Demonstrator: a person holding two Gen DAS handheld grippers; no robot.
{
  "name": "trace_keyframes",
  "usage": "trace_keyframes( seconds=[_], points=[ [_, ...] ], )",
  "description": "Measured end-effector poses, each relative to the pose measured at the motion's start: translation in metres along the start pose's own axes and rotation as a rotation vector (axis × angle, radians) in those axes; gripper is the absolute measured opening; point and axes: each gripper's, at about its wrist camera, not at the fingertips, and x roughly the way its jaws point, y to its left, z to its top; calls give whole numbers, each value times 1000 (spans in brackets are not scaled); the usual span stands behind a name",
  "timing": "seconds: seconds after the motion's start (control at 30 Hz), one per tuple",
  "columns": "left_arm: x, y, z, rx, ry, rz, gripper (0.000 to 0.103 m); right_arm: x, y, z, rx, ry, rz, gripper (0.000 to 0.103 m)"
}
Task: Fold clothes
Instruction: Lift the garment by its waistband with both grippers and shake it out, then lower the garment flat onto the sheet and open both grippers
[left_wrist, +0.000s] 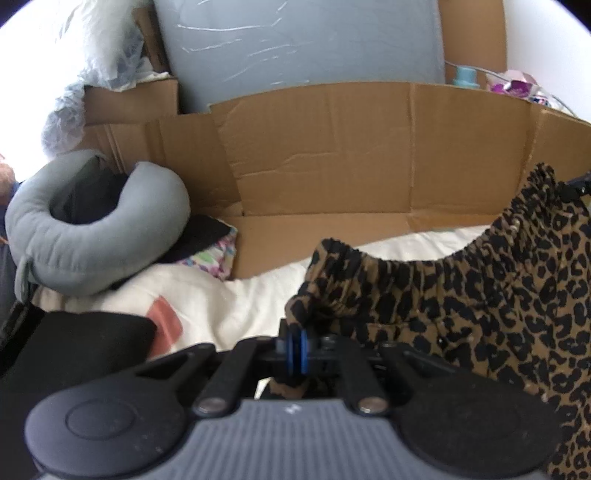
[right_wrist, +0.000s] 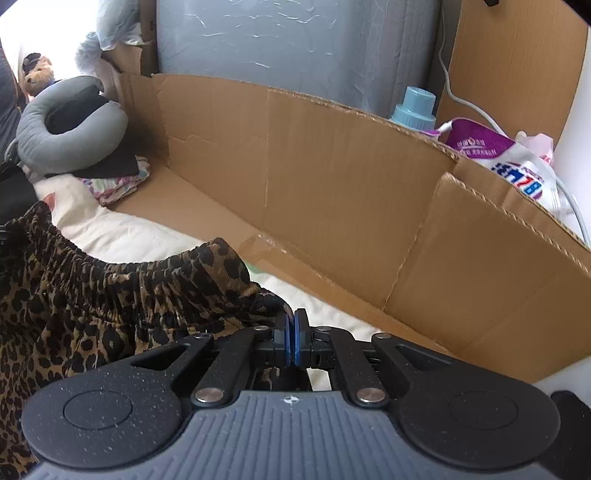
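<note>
In the left wrist view, a grey neck pillow (left_wrist: 92, 225) occupies the left of the frame, resting on dark and patterned clothes beside a white sheet (left_wrist: 221, 299). At lower centre, the left gripper (left_wrist: 298, 350) has its blue pads pressed together on one end of the waistband of the leopard garment (left_wrist: 480, 306). The elastic waistband runs from the gripper up to the right edge of the frame, and the fabric hangs below it, filling the lower right. A cardboard wall (left_wrist: 351, 155) spans the middle of the frame behind the sheet. In the right wrist view, the garment (right_wrist: 92, 295) fills the lower left, its waistband sagging between the left edge and the centre. The right gripper (right_wrist: 293, 341) at lower centre is clamped on the other waistband end, pads together. The cardboard wall (right_wrist: 332, 184) runs diagonally toward the right, with a blue-capped bottle (right_wrist: 413, 107) and a purple bag (right_wrist: 498, 155) behind it at upper right.
</note>
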Motion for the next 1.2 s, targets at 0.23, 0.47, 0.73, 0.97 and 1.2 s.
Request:
trace_keyframes(
  seconds=[0.23, 0.47, 0.73, 0.97, 1.2],
  points=[
    [13, 5, 15, -20, -5, 48, 5, 14, 8, 15, 22, -15, -17, 0],
    [44, 8, 7, -111, 162, 46, 21, 44, 6, 4, 71, 42, -2, 26],
    [33, 1, -17, -109, 177, -45, 40, 38, -17, -27, 113, 89, 47, 47],
    [16, 0, -26, -134, 185, -70, 40, 28, -32, -51, 121, 122, 65, 47],
    [-32, -13, -25, -182, 180, -111, 34, -16, -42, -66, 99, 125, 86, 47]
  ],
)
